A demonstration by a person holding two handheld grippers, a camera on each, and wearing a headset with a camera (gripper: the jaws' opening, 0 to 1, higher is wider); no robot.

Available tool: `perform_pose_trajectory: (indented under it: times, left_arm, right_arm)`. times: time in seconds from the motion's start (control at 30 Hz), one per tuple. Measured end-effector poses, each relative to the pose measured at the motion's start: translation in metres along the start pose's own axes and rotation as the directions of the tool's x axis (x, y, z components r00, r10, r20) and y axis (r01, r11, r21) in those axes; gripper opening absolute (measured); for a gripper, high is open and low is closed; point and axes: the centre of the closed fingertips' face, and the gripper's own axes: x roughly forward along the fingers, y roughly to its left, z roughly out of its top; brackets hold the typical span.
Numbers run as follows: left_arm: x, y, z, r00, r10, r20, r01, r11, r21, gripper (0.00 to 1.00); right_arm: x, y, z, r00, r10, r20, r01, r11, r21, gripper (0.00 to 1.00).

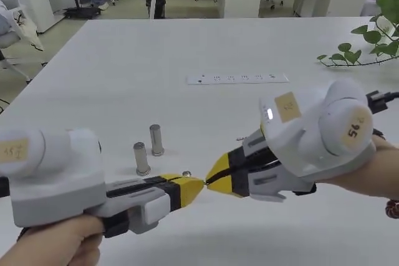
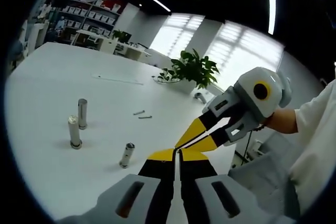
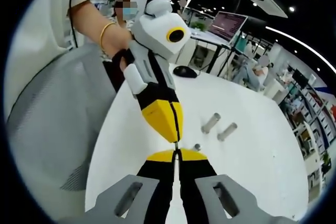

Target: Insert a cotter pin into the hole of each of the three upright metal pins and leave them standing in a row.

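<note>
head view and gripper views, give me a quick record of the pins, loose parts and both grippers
pins: three silver cylindrical metal pins standing on the white table
loose parts: two small thin metal pieces lying beyond the pins, likely cotter pins
left gripper: jaws shut, yellow tips aimed at the other gripper
right gripper: jaws shut, tip to tip with the left
between tips: thin sliver, too small to identify
farther back: flat white power strip on the table
</note>
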Motion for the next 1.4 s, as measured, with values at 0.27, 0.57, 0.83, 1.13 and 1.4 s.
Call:
perform_pose_trajectory:
  times: [0.27,0.57,0.83,1.13,1.4]
  left_arm:
    - [-0.004,0.006,-0.006,0.9988,0.029,-0.04,-0.025,0.996,0.083,0.0]
    - [-0.006,0.006,-0.015,0.9954,0.028,-0.091,-0.01,0.981,0.192,0.0]
    - [-0.007,-0.002,-0.018,0.9903,-0.022,-0.137,0.058,0.962,0.266,0.0]
    - [-0.006,-0.017,-0.027,0.9744,-0.068,-0.215,0.146,0.915,0.376,0.0]
    - [-0.006,-0.033,-0.033,0.9572,-0.124,-0.261,0.229,0.877,0.422,0.0]
  right_arm:
    - [-0.002,-0.001,0.002,0.9986,0.008,0.052,-0.014,0.993,0.117,0.12]
    - [-0.006,0.01,-0.006,0.9908,0.087,0.104,-0.114,0.947,0.3,0.17]
    - [-0.007,0.018,-0.011,0.9751,0.159,0.154,-0.207,0.902,0.379,0.19]
    - [-0.008,0.033,-0.007,0.9491,0.242,0.202,-0.304,0.871,0.386,0.19]
    - [-0.008,0.052,-0.009,0.9216,0.329,0.206,-0.384,0.849,0.363,0.18]
